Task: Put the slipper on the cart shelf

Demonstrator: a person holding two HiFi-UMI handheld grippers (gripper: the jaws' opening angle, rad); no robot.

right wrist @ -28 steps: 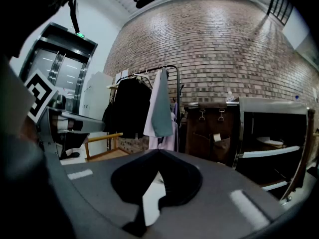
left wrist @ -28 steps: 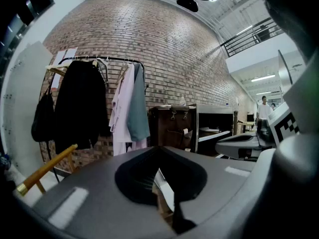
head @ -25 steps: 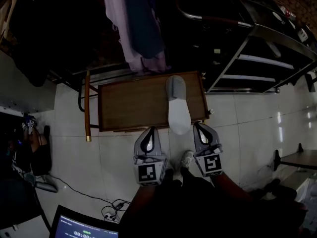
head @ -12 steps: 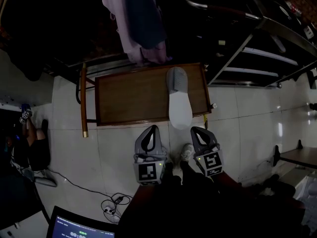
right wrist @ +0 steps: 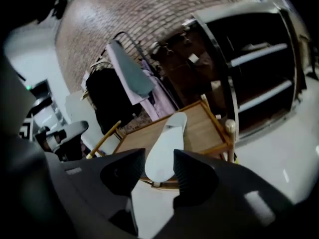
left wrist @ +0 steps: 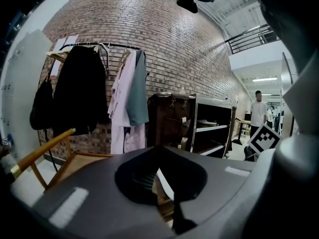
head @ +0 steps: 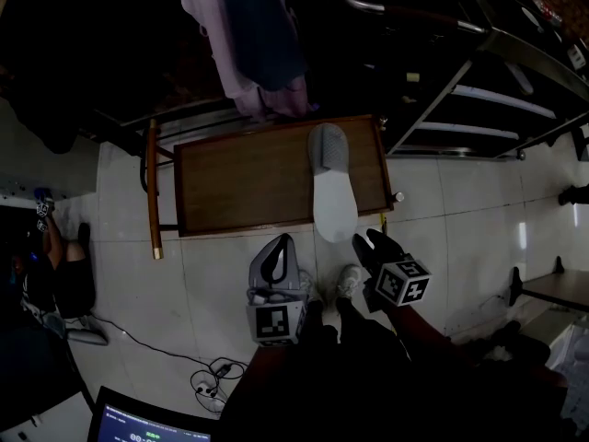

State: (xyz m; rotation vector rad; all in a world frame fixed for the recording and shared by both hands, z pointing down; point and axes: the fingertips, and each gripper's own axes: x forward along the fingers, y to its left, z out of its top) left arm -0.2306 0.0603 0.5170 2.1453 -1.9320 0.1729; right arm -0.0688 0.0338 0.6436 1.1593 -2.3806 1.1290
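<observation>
A grey and white slipper (head: 333,196) lies sole-up on the wooden cart shelf (head: 239,178), its heel end jutting over the shelf's front edge. Both grippers hover above the floor just in front of the cart. My left gripper (head: 282,242) is shut with nothing in it; in the left gripper view its tips (left wrist: 159,148) meet. My right gripper (head: 372,240) sits just short of the slipper's heel, rolled to one side. Its jaws are opening, and nothing is between them. In the right gripper view the slipper (right wrist: 167,143) shows beyond the gap of the right gripper (right wrist: 159,166), apart from it.
The cart's wooden handle (head: 153,191) is at its left end. Hanging clothes (head: 258,44) are behind the cart and metal shelving (head: 479,118) to its right. A person's shoe (head: 347,282) stands between the grippers. A laptop (head: 147,422) and cables lie lower left.
The right gripper has rolled sideways and its jaws have parted. The left gripper and the slipper stay where they were.
</observation>
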